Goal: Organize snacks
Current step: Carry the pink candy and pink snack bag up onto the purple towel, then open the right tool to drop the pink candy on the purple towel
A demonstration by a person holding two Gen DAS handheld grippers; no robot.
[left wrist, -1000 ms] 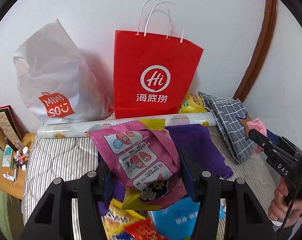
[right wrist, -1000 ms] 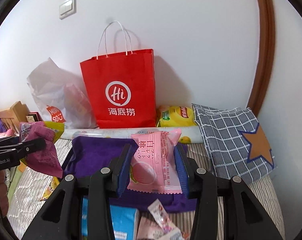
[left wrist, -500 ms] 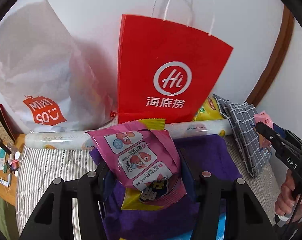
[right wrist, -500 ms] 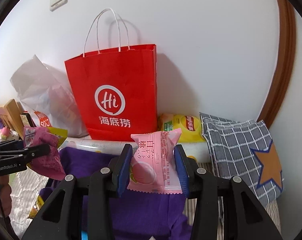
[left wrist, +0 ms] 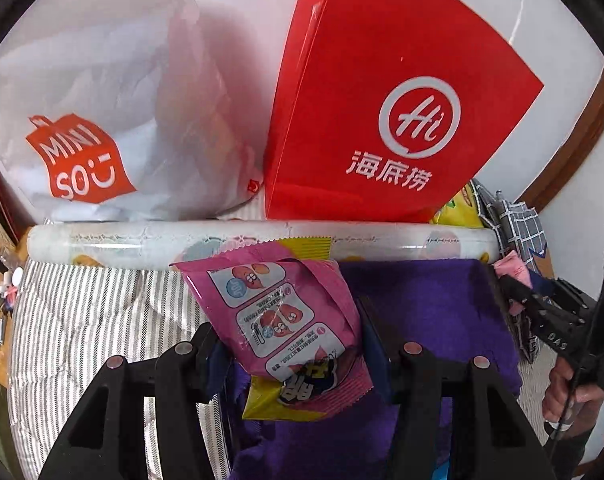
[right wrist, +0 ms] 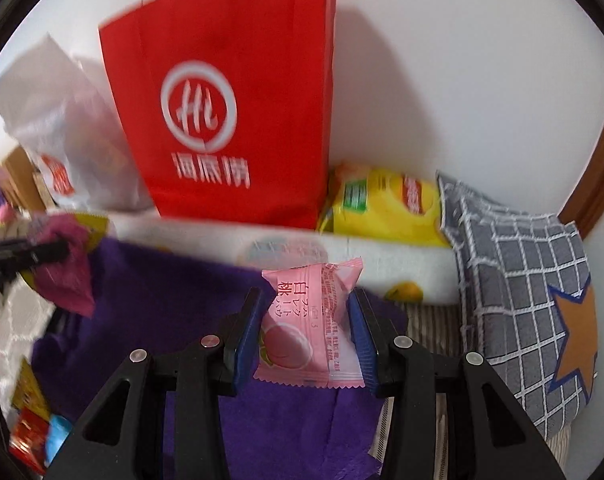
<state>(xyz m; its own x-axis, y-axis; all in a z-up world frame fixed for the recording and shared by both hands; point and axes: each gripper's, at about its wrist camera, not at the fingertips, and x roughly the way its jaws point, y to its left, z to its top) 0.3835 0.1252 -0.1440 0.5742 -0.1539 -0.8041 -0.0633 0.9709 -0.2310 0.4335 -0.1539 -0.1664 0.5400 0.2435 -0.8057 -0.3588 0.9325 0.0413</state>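
My left gripper (left wrist: 290,332) is shut on a magenta and yellow snack packet (left wrist: 280,320), held over the purple cloth (left wrist: 421,304) and the striped bedding. In the right wrist view my right gripper (right wrist: 305,328) is shut on a pink peach snack packet (right wrist: 309,324) above the same purple cloth (right wrist: 174,292). A red paper bag (left wrist: 381,100) stands against the wall straight ahead, with a white plastic bag (left wrist: 102,100) to its left. The left gripper with its magenta packet (right wrist: 62,264) shows at the left edge of the right wrist view. The right gripper (left wrist: 517,280) shows at the right of the left wrist view.
A long white roll (left wrist: 142,244) lies across the bedding in front of both bags. A yellow chip bag (right wrist: 381,204) leans beside the red bag, next to a grey checked pillow (right wrist: 521,292). Several loose snacks (right wrist: 30,428) lie at the lower left. A hand (left wrist: 569,392) grips the right tool.
Both grippers have moved forward and lower toward the red and white bags, which now loom much larger. Each still holds its packet. The loose snacks below have slid out of the left view.
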